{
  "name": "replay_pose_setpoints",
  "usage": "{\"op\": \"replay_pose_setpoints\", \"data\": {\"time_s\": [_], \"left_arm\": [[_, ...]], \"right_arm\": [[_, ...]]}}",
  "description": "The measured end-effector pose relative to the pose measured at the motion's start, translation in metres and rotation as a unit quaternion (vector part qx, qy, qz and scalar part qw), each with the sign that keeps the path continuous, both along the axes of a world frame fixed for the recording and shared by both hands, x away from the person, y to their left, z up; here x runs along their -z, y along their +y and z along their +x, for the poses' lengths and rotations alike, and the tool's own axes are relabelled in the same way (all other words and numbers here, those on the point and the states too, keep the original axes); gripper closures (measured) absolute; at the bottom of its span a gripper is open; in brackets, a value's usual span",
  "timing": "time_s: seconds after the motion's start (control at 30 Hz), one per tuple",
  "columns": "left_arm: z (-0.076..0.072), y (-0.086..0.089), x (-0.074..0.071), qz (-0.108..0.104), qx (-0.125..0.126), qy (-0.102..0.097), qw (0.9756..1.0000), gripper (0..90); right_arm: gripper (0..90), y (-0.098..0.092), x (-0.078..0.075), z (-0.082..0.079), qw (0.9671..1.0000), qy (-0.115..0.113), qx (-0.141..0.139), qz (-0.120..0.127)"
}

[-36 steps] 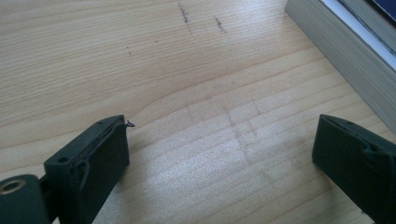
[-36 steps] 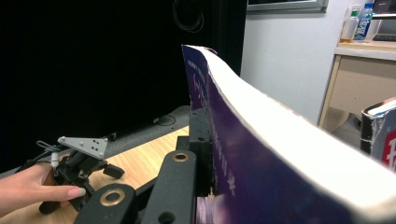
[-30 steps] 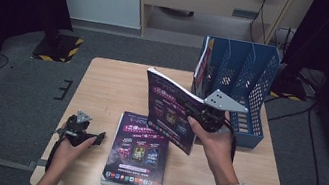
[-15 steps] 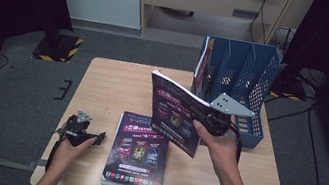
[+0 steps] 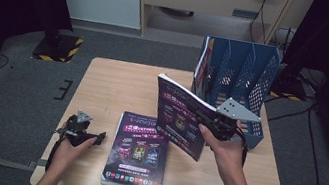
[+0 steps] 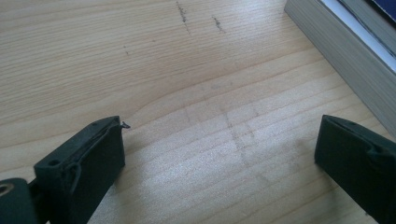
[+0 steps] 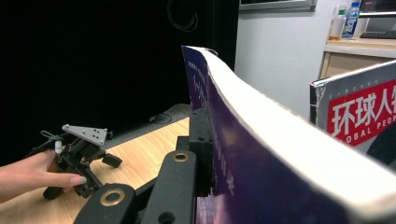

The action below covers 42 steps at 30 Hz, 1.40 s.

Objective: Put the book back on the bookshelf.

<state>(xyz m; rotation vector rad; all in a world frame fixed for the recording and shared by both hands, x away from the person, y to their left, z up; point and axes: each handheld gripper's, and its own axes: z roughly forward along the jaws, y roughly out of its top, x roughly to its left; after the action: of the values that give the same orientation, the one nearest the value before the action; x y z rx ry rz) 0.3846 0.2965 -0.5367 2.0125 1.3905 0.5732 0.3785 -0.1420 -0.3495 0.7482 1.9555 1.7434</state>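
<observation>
The right gripper (image 5: 208, 122) is closed on a purple magazine (image 5: 176, 115) and holds it up in the air, above the right half of the counter (image 5: 108, 83). The magazine stands almost upright, a little tilted, with its cover turned to the person's left. It is just in front of the blue file rack (image 5: 250, 81), which stands at the far right corner of the counter. In the right gripper view the magazine (image 7: 261, 154) is seen from its edge: the white block of pages curves away, and one black jaw lies flat against the purple cover. The other jaw is hidden behind the pages.

Another magazine (image 5: 201, 63) already stands in the leftmost compartment of the rack. In the right gripper view its red cover with white letters (image 7: 359, 112) is at the right.

A stack of similar magazines (image 5: 138, 151) lies flat on the counter near the front edge, between the two hands.

The left gripper (image 5: 87, 135) rests low on the counter, just beside the left side of the stack. Its jaws are wide apart and hold nothing; in the left gripper view only bare wood lies between them, and the edge of the stack (image 6: 336, 51) is at the upper right.
</observation>
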Motion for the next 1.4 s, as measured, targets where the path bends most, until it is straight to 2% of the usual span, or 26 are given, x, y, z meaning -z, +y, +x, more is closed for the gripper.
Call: {"op": "replay_pose_setpoints", "data": {"time_s": [1.0,1.4], "left_arm": [[0.000,0.000,0.000,0.000,0.000,0.000,1.0000,0.7],[0.000,0.000,0.000,0.000,0.000,0.000,1.0000,0.7]], "right_arm": [[82.2,-0.041,0.002,-0.017,0.9997,0.004,0.025,0.006],[82.2,-0.063,0.003,-0.026,0.9992,0.006,0.038,0.007]]}}
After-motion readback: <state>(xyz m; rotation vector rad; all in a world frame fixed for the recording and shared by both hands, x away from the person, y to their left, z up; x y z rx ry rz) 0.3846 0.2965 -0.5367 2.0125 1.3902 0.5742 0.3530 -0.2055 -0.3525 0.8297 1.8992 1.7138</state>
